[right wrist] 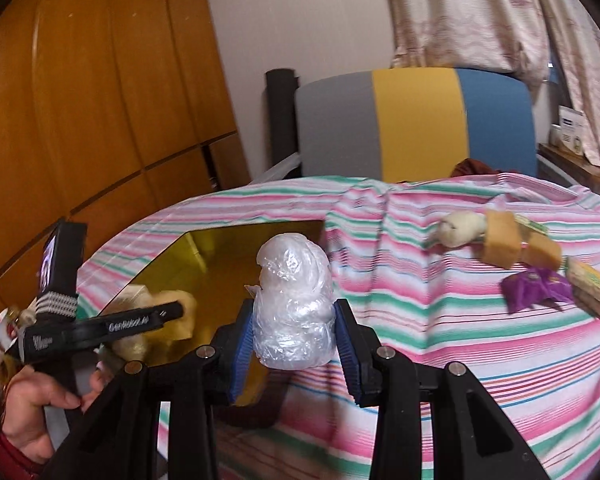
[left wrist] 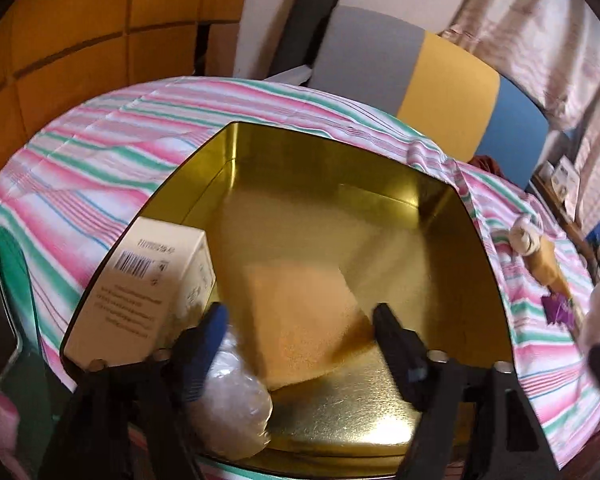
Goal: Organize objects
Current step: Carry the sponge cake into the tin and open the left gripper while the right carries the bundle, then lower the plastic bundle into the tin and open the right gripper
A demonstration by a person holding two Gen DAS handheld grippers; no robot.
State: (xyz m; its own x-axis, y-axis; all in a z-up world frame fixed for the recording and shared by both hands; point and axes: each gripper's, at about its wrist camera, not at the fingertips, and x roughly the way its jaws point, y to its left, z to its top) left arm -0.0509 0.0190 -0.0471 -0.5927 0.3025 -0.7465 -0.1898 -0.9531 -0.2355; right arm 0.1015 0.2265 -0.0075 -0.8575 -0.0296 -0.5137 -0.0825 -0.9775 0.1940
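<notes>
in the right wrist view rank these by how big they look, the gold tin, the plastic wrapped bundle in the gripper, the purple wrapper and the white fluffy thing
1. gold tin, though partly hidden
2. plastic wrapped bundle, enlarged by nearness to the camera
3. purple wrapper and white fluffy thing: these look about alike, so I leave them unranked.

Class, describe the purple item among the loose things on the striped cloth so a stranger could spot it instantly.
Start at the striped cloth, right of the gold tin. A cluster of snacks lies there. Just below the tan cake blocks sits the purple wrapper: crinkled, the only purple thing there.
</notes>
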